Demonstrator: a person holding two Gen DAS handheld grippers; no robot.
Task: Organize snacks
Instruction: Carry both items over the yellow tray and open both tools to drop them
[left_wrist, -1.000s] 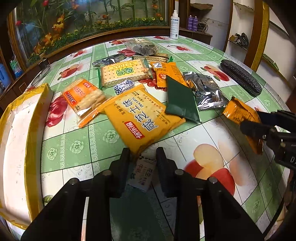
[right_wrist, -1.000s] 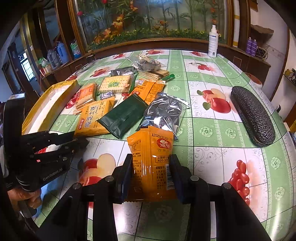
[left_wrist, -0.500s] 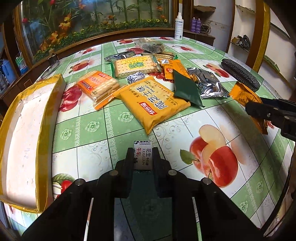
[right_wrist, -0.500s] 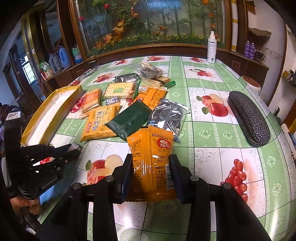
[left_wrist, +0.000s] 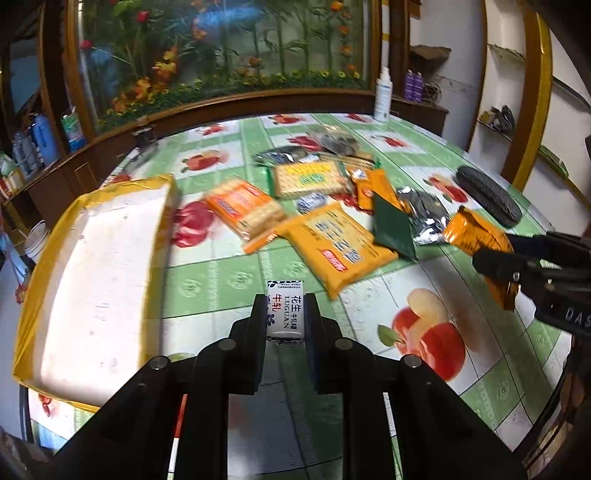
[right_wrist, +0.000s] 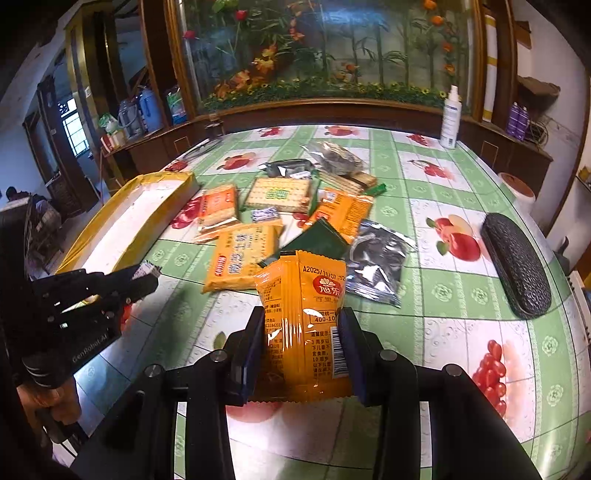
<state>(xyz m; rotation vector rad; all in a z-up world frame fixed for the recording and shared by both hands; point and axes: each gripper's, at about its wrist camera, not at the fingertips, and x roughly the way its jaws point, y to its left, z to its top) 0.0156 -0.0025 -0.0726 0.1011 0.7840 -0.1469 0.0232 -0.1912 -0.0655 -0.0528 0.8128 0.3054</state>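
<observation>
I've got a small white nougat candy bar with dark lettering (left_wrist: 285, 309) pinched across its width in the left gripper (left_wrist: 285, 314), lifted over the near table; light, firm, a mid-body grip suits it. The glossy orange plastic snack packet (right_wrist: 306, 325) sits pinched in the right gripper (right_wrist: 303, 350) at its lower half; thin crinkly film, slippery, contents likely crushable, so I squeeze gently. The shallow yellow-rimmed white box (left_wrist: 92, 266) lies left, other snacks piled far.

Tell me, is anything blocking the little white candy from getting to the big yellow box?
Nothing visible is. The left gripper holds the white candy above bare tablecloth, and the yellow box lies open just to its left.
</observation>
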